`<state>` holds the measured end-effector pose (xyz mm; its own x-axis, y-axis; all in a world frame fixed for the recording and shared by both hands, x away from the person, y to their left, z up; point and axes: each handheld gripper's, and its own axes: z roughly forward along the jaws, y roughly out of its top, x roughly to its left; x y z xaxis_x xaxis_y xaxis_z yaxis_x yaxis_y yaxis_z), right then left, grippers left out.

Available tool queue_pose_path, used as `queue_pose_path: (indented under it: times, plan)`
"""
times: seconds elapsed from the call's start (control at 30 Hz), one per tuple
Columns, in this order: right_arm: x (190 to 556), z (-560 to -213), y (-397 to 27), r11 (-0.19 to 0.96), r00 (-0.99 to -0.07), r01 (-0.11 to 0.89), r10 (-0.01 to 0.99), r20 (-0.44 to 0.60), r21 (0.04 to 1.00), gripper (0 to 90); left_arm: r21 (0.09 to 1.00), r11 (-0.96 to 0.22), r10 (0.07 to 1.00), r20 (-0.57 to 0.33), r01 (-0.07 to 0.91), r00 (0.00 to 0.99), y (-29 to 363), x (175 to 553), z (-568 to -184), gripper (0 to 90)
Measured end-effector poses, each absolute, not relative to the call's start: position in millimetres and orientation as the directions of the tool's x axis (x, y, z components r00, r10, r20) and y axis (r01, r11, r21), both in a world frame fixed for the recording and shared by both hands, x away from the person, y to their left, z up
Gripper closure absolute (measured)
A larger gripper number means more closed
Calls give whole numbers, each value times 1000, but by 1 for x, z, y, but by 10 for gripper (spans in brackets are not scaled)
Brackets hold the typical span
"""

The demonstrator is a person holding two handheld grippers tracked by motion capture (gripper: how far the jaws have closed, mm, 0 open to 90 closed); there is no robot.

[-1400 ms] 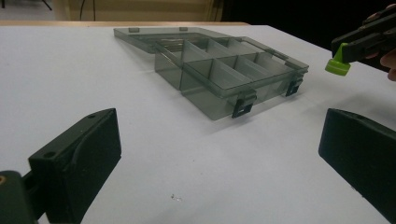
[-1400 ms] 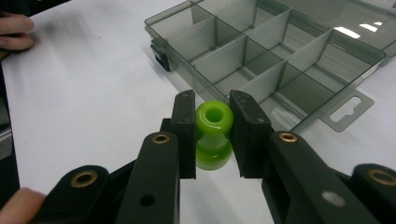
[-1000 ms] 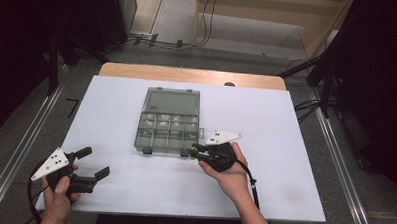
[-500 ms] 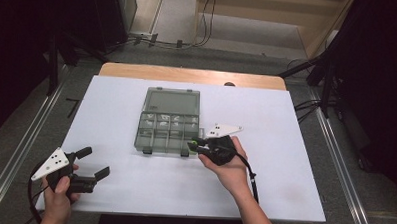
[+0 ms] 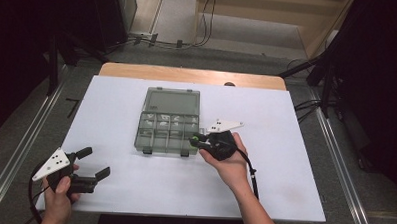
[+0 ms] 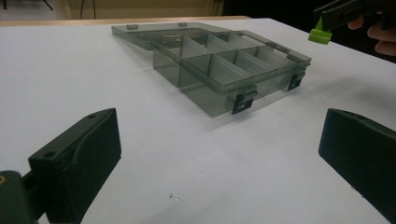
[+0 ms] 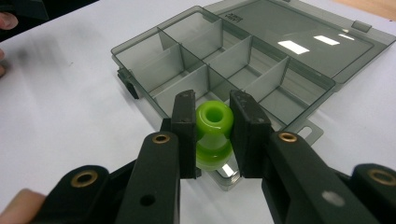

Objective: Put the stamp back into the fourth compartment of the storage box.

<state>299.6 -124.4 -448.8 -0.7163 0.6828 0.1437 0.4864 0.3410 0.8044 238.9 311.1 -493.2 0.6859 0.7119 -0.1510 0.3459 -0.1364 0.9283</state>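
Overhead, right gripper [image 5: 194, 140] pinches a green spool [image 5: 193, 140] at the near right corner of the open box [image 5: 168, 122], on the table [image 5: 285, 145]. Left gripper [image 5: 95, 163] rests well apart, jaws wide and empty. Left gripper view: box ahead (compartments bare). Right gripper view: jaws clamp the spool [image 7: 214, 130] just above the box's [image 7: 289, 51] near edge.

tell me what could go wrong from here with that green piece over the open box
The right gripper pinches the rounded green piece by its sides, so it might slip or twist out. It sits at the organizer box near corner, so a release could land outside. The compartments are narrow; it may catch on a divider.
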Motion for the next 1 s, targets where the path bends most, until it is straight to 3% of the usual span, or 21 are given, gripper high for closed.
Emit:
queue_pose_path:
  times: [1.0]
  plan:
    - [324, -442, -125, 325, -695, 494, 705, 142, 806, 711, 928, -139, 710, -150, 346, 688, 312, 238, -493, 0]
